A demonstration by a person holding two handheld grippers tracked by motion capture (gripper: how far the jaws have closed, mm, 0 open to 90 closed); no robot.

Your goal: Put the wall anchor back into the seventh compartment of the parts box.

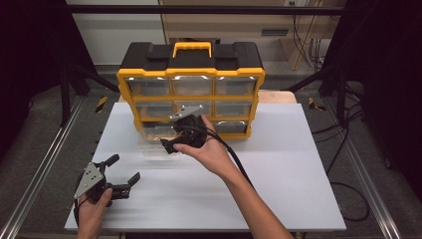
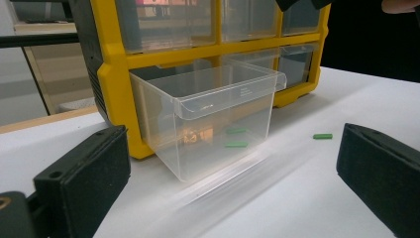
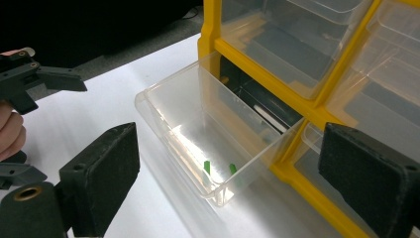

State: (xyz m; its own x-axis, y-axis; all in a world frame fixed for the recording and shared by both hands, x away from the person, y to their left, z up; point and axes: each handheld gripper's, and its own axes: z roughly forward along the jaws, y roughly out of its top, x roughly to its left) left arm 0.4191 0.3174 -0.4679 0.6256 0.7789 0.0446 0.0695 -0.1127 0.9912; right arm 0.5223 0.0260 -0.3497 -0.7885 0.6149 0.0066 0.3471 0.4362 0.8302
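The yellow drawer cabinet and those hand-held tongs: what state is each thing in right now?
Bottom-left clear drawer: pulled partly out, two small green pieces inside.
Other drawers: pushed in.
Yellow cabinet: upright on the white table.
Green piece on the table: lying loose beside the drawer.
Left tongs: open, holding nothing.
Right tongs: open, over the pulled-out drawer.

Pulled-out drawer (image 2: 218, 119) at organizer's (image 1: 191, 84) bottom left, two small pieces (image 3: 218, 168) inside, on table (image 1: 278, 174).
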